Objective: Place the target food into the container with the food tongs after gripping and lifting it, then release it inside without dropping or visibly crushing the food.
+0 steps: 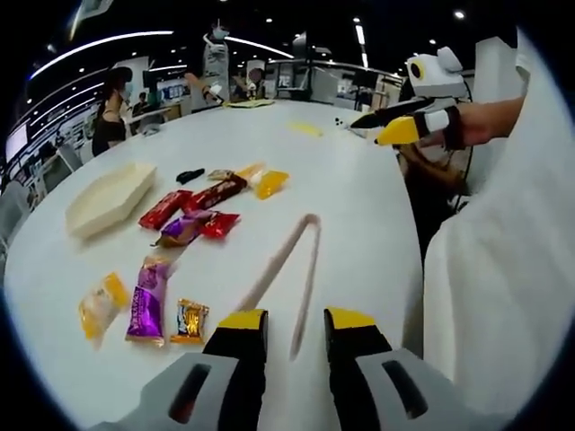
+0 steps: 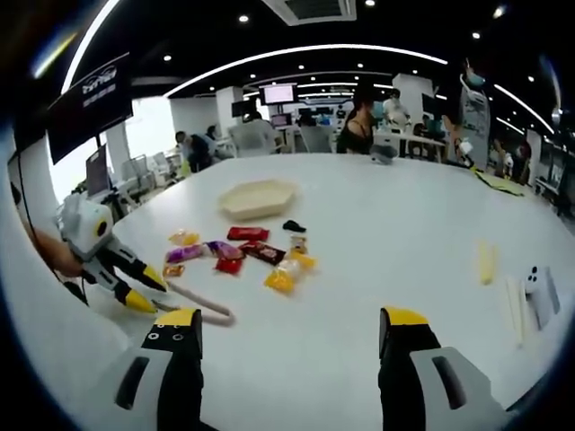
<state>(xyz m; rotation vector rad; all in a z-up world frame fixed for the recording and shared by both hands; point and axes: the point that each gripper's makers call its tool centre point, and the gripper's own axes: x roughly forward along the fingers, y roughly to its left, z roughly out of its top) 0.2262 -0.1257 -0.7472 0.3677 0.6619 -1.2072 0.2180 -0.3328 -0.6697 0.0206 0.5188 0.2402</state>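
Note:
Beige food tongs lie on the white table, their open ends reaching between my left gripper's open yellow-tipped jaws. Seen from the right gripper view, the left gripper hovers at the near end of the tongs. Wrapped snacks lie scattered: red packets, a purple packet, yellow ones. A beige hexagonal container stands beyond them, also visible as the container. My right gripper is open and holds nothing; it hangs above the table's far side.
A small black object lies near the snacks. A white device and a yellow item lie at the table's right. A white sleeve fills the right side. People and desks stand behind the table.

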